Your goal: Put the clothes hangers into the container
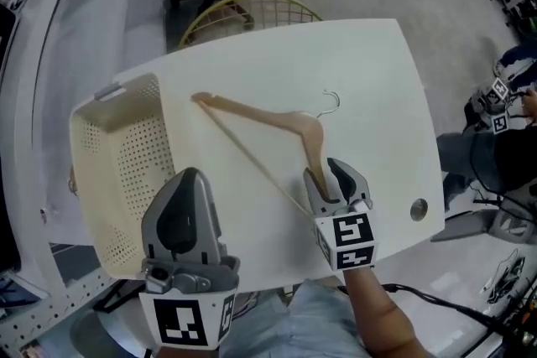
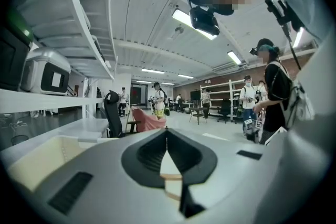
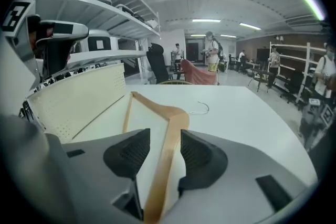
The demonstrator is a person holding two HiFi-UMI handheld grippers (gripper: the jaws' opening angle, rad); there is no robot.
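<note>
**Okay: right jaws spread over the hanger arm, left jaws closed and empty**

We see the right gripper [image 1: 333, 179] low at the near edge of the white table [image 1: 369, 71]. Its jaws stand wide apart. In the right gripper view the near arm of the wooden hanger [image 3: 157, 105] runs straight up the gap of the right gripper [image 3: 164, 136]. There is a clear gap at the pad on the picture's left. The arm sits close against the other pad, and we can't tell whether it touches. We read no pinch.

The hanger [image 1: 277, 123] lies flat on the table, outside the container [image 1: 117, 155]. Its metal hook [image 1: 332, 103] points away from us. Its far tip is just beside the container's right wall. Its thin lower bar runs diagonally back toward the right gripper.

The left gripper [image 1: 191, 176] hangs over the near right part of the container. In the left gripper view the jaw tips of the left gripper [image 2: 167, 131] meet, with nothing held between them. Through the opening below the tips we see only table and a sliver of wood.

The container is a cream perforated basket at the table's left edge. From the head view no hanger shows inside it. In the right gripper view its wall [image 3: 79, 97] stands left of the hanger.
</note>
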